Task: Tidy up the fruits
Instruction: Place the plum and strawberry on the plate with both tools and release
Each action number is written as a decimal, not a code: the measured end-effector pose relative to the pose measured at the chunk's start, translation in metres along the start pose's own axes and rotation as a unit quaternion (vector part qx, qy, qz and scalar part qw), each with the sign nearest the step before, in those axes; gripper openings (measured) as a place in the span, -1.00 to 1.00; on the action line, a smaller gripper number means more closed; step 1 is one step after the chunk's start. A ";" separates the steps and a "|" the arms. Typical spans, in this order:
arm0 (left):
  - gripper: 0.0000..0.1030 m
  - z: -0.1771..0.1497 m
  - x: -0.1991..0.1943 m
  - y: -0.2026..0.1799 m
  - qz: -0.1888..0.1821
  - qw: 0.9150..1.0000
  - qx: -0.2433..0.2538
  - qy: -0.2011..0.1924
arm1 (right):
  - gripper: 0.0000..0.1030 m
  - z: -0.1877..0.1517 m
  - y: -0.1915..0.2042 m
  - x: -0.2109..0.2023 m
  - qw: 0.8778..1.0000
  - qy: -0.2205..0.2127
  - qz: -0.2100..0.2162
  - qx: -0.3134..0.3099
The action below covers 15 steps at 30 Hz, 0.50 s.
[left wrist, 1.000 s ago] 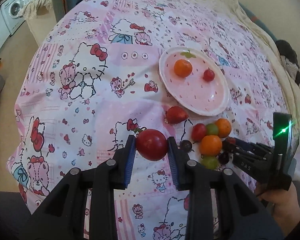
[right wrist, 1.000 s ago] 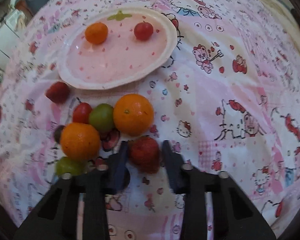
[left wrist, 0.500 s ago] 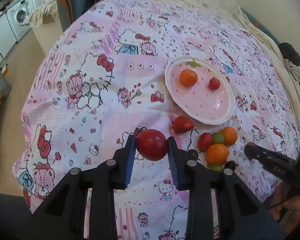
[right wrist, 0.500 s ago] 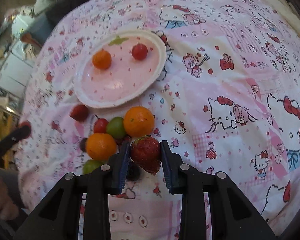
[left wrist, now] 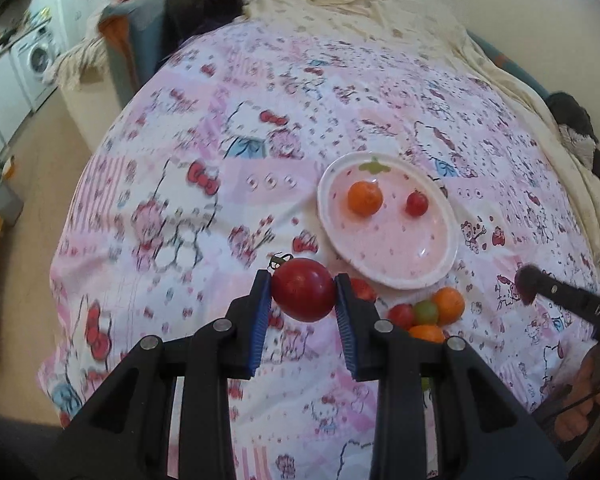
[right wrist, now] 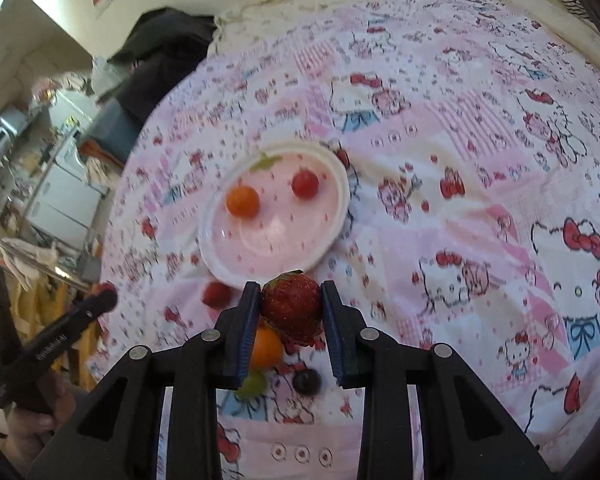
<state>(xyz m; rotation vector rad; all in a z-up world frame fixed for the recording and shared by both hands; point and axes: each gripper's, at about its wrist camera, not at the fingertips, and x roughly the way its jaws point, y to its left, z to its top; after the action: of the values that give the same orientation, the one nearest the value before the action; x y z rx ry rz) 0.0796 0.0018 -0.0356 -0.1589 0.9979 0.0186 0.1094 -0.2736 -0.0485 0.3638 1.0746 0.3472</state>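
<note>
Fruit pile [left wrist: 424, 316] half-hidden behind left claw [left wrist: 303, 295]

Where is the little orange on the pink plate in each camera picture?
Left wrist view: the orange sits on the plate's upper left part, above and right of the picture's middle.
Right wrist view: the orange is on the plate's left side, left of the picture's middle.
Shared landmark: the small red tomato to its right on the plate.

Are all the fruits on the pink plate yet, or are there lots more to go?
Not yet. Two sit on the plate: a small orange and a cherry tomato. The left tool holds a red tomato, the right tool a strawberry. A pile of fruit waits on the blanket.
</note>
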 end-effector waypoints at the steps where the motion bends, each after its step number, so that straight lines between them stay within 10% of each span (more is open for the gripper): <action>1: -0.46 0.005 0.002 -0.003 0.001 1.000 0.006 -0.001 | -0.38 0.005 0.000 0.000 1.000 -0.004 0.003 0.002; 15: -0.46 0.052 0.060 -0.044 -0.007 0.997 0.081 0.004 | -0.38 0.058 -0.007 0.040 1.000 -0.003 -0.023 -0.011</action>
<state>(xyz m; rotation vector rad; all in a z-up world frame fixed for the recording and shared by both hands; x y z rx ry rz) 0.1594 -0.0381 -0.0532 -0.0168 1.0013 -0.0763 0.1790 -0.2686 -0.0579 0.3188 1.0709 0.3168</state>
